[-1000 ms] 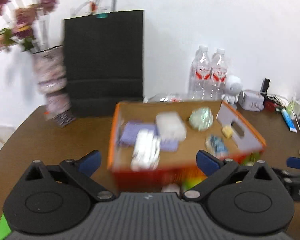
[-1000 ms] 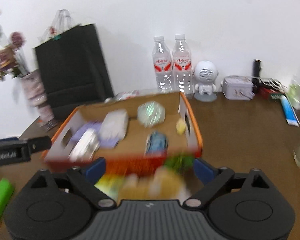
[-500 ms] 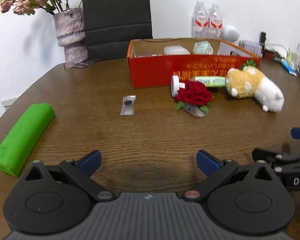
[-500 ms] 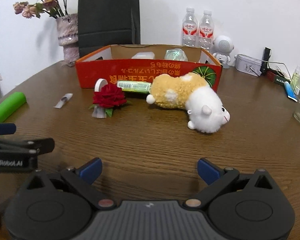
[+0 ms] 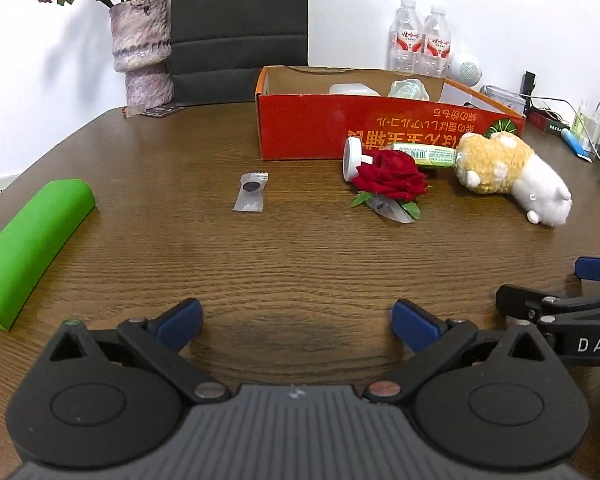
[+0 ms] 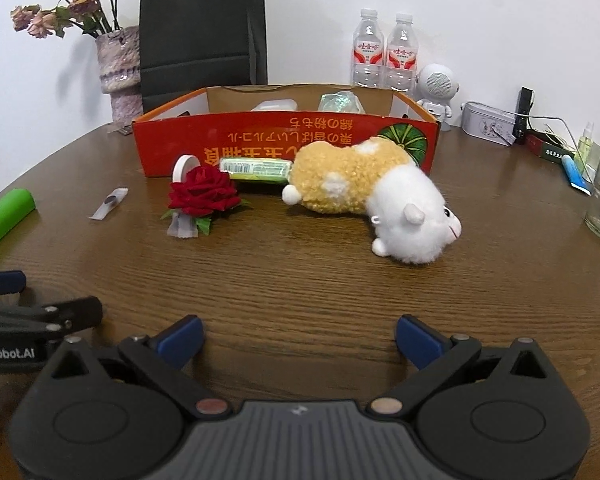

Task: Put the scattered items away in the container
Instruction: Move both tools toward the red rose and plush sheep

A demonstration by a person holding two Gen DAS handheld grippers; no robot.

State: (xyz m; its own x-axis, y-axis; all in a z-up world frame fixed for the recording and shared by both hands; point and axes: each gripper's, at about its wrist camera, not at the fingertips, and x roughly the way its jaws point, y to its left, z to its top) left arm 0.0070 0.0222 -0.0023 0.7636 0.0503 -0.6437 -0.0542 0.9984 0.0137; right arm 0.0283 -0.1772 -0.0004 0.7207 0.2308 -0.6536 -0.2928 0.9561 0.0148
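Box part-filled; plush toy, rose, green tube, sachet lie before it. Both grippers spread, empty.

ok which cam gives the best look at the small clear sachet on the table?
Left wrist: the sachet lies flat, facing the camera, its dark round content visible, nothing overlapping it. In the right wrist view the sachet sits far left, foreshortened and smaller, its content barely readable.
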